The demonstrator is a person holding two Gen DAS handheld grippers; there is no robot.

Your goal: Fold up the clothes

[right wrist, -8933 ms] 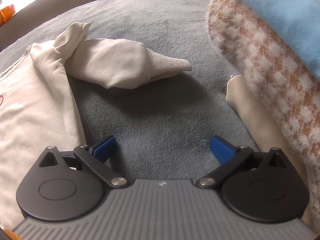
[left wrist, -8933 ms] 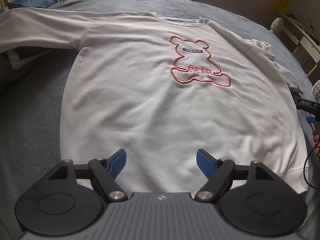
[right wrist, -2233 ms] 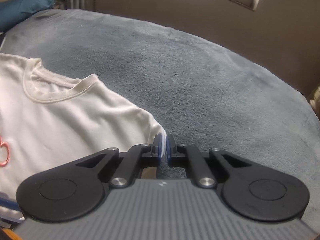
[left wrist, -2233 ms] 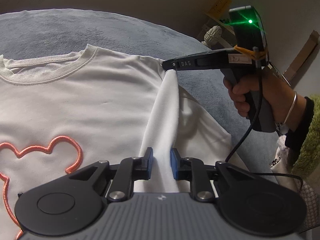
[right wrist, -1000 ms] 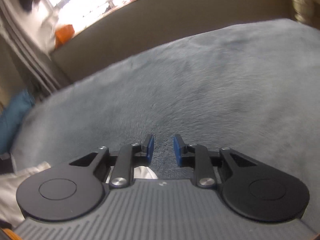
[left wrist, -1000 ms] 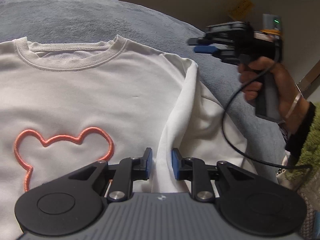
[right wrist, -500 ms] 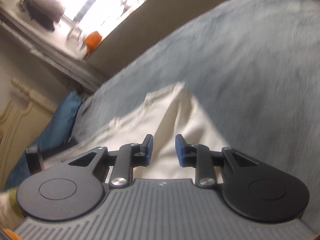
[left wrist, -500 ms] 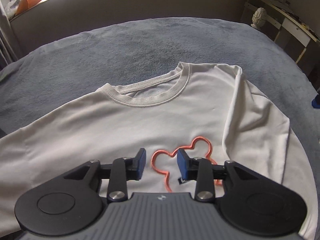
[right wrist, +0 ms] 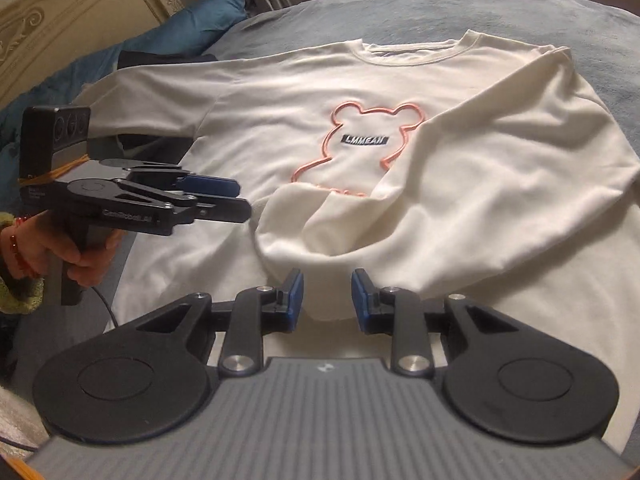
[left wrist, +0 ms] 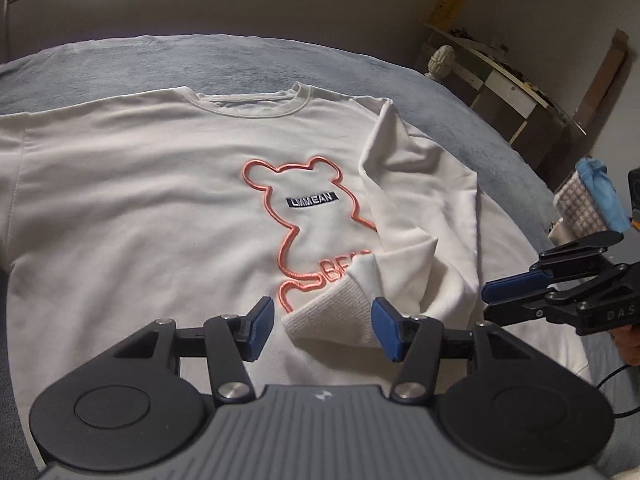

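A white sweatshirt [left wrist: 140, 200] with a pink bear outline lies face up on the grey bed [left wrist: 500, 140]. One sleeve [left wrist: 420, 208] is folded diagonally across the front, and its ribbed cuff [left wrist: 332, 312] rests on the bear's lower part. My left gripper [left wrist: 323, 328] hovers just short of that cuff with its jaws opening; the pads do not touch it. In the right wrist view the same sweatshirt [right wrist: 500, 200] and cuff [right wrist: 296, 204] show. My right gripper [right wrist: 328, 304] stands narrowly open above the shirt's lower part, gripping nothing. Each gripper also appears in the other's view: right gripper [left wrist: 496, 300], left gripper [right wrist: 240, 198].
A folded stack of plaid and blue clothes [left wrist: 588, 200] sits at the bed's right edge, with a shelf unit [left wrist: 500, 76] behind it. A blue pillow [right wrist: 180, 32] and a carved headboard [right wrist: 60, 12] are on the left. The other sleeve [right wrist: 152, 92] stretches out leftward. A hand [right wrist: 84, 248] holds the left gripper.
The left gripper let go of the sleeve, widened its jaws and drew back, so the whole shirt front shows. The right gripper swung from bare blanket to face the shirt.
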